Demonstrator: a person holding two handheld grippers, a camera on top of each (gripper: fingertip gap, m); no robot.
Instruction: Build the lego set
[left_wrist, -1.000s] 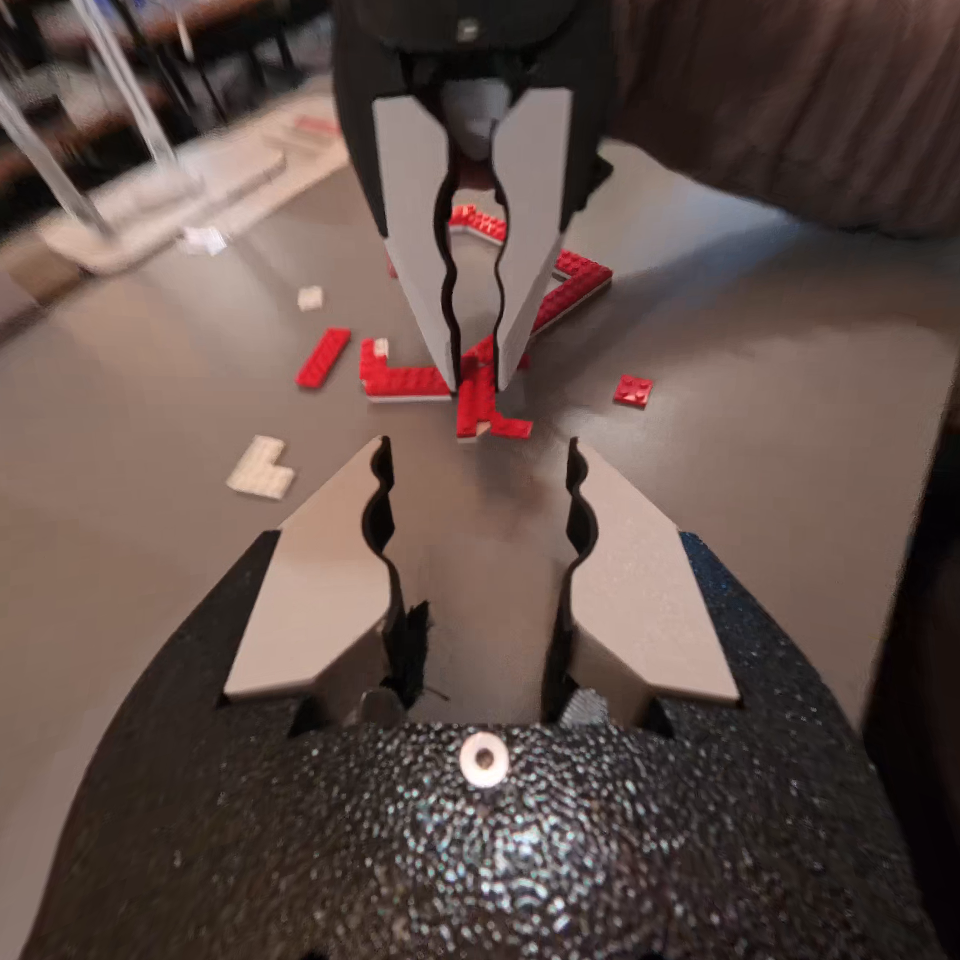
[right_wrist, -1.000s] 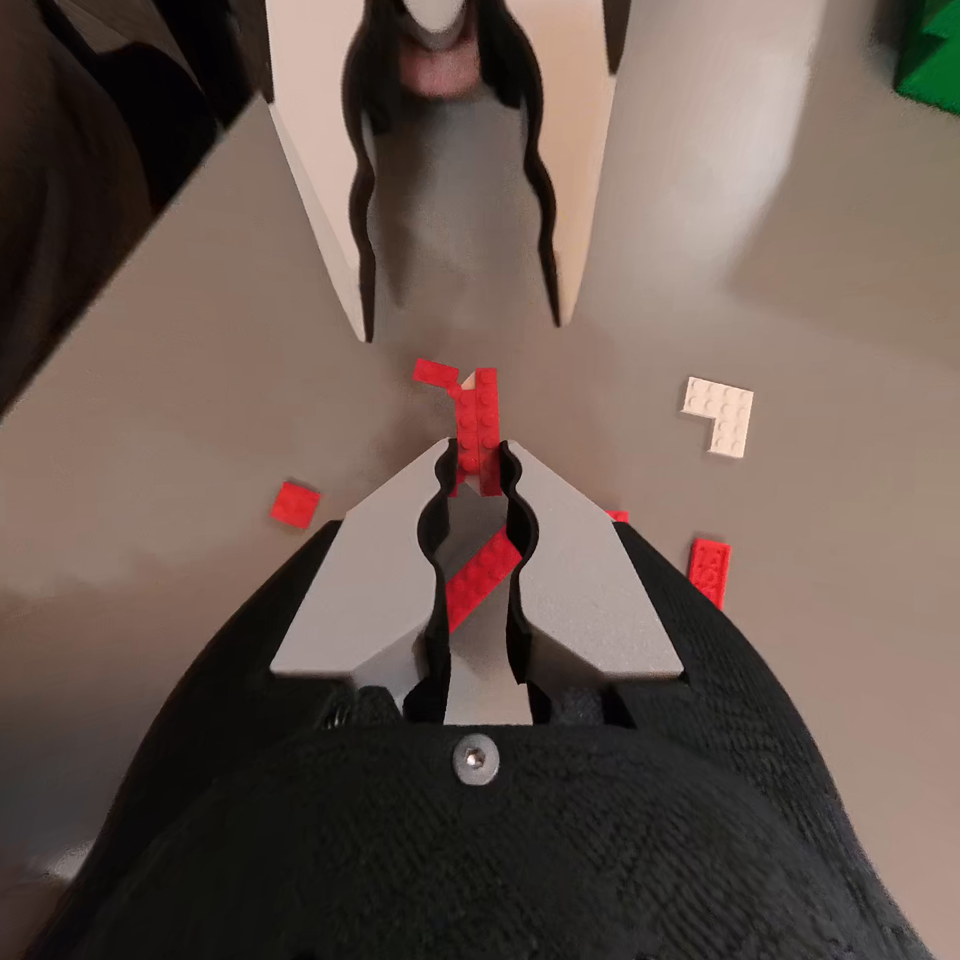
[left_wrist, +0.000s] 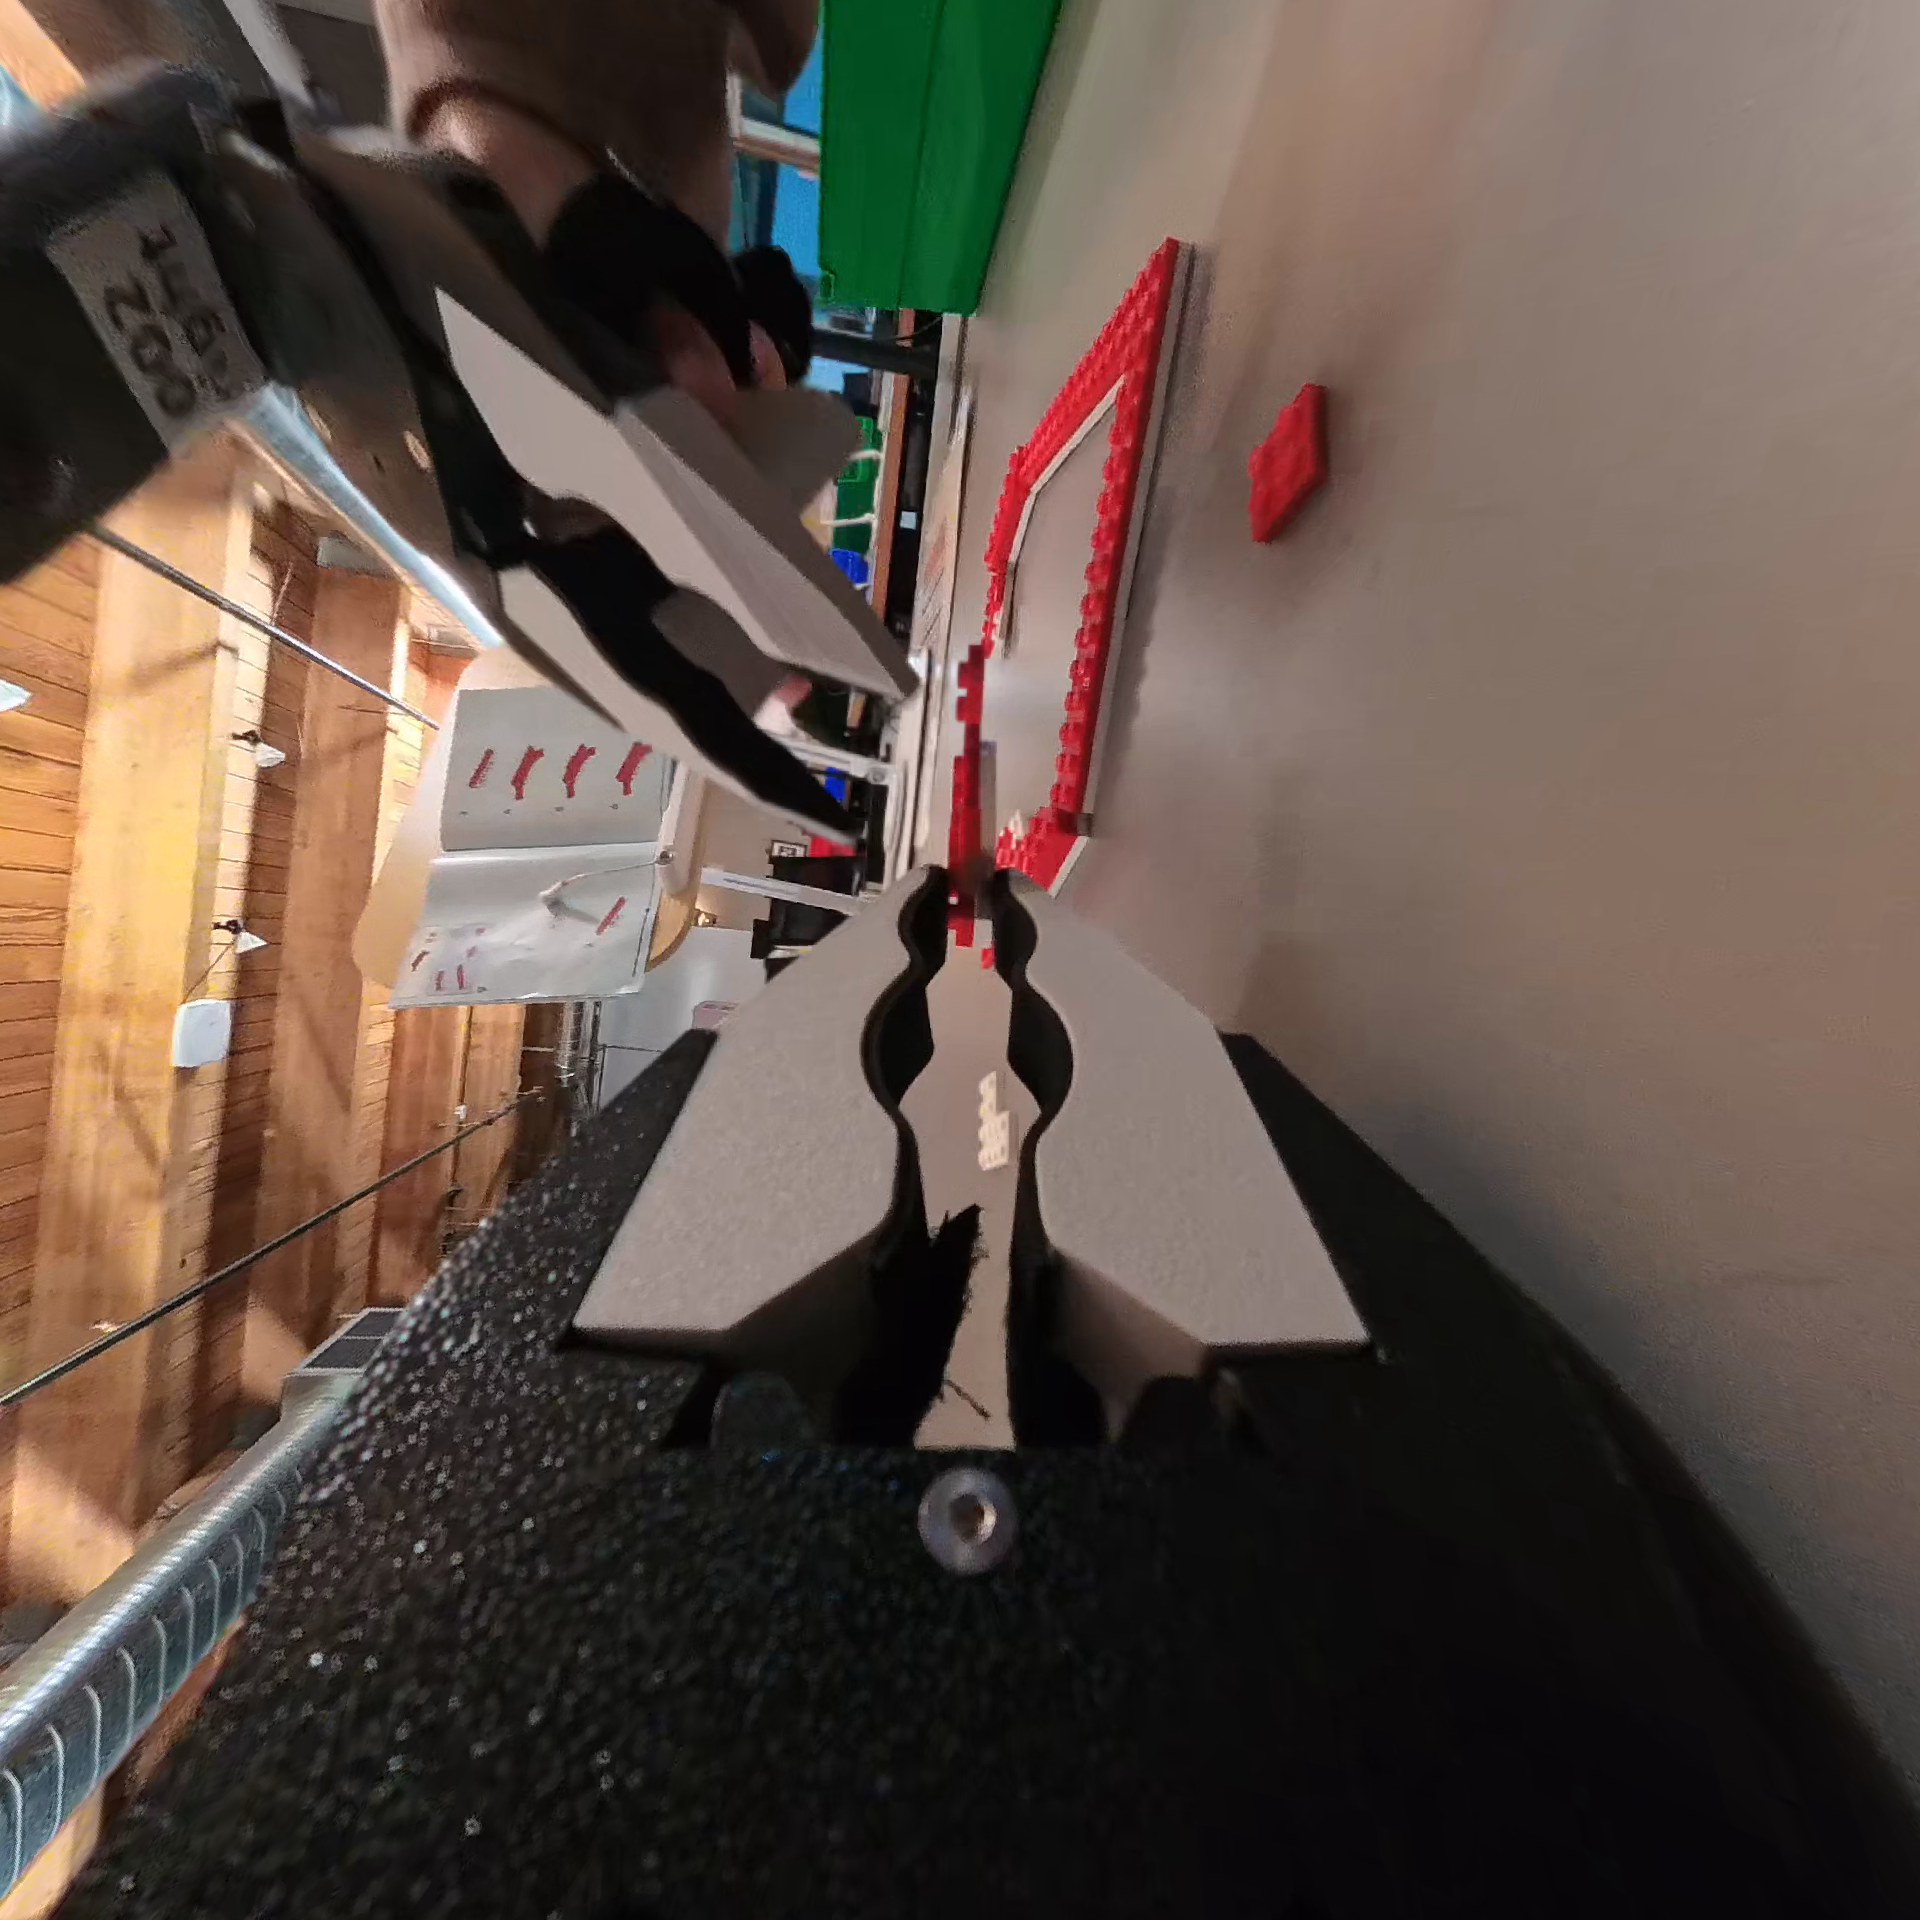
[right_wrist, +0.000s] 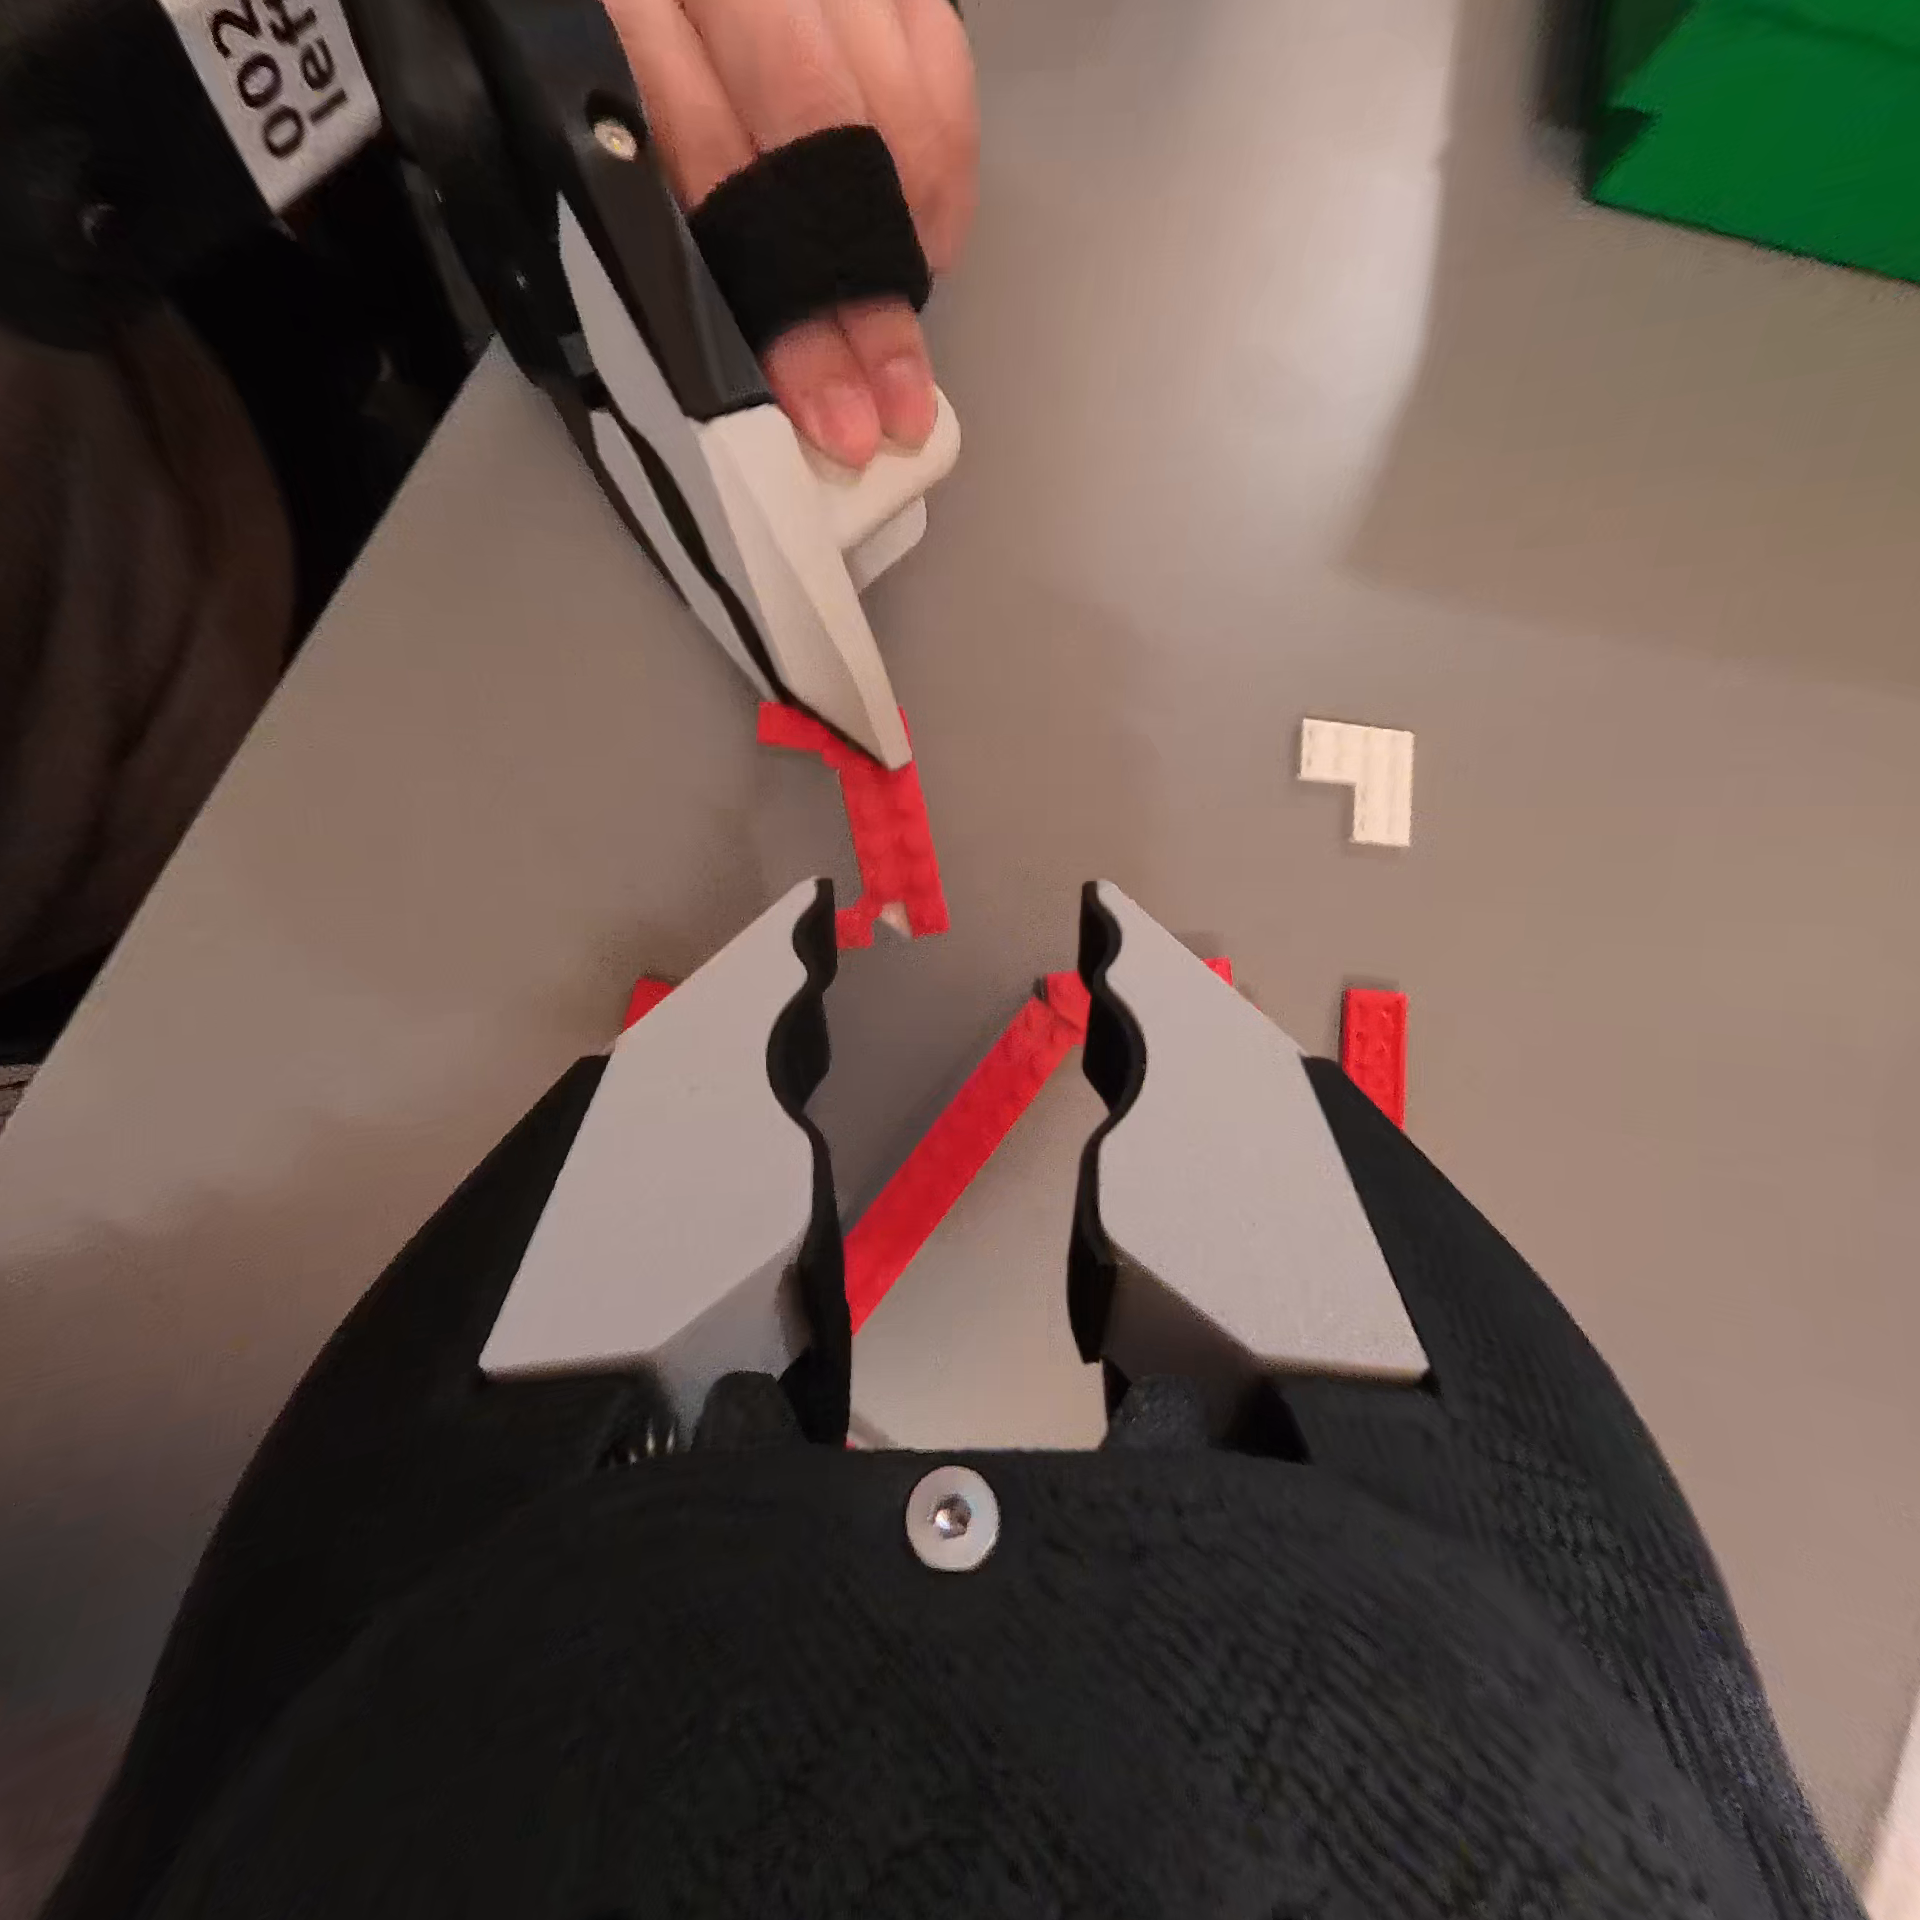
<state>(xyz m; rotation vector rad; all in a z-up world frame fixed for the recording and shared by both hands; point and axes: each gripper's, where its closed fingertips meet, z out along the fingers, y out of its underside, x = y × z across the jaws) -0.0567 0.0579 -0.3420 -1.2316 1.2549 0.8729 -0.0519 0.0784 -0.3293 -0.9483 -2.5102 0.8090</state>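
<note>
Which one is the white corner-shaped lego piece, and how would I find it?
Look on the grey table in the right wrist view, to the right of the open right gripper. Lying flat above the small red plate is the white L-shaped piece. It is the only white loose piece there; the others are red.

Our left wrist view is rolled on its side, so the grey tabletop (left_wrist: 1558, 831) stands along its right edge; it looks low and close across it, past the red stepped lego strip (left_wrist: 966, 790) at its fingertips. Our right wrist view looks steeply down from close above the same tabletop (right_wrist: 1351, 520). Both share that strip (right_wrist: 894, 842) and the red open lego frame (left_wrist: 1112, 540) (right_wrist: 966, 1132).
</note>
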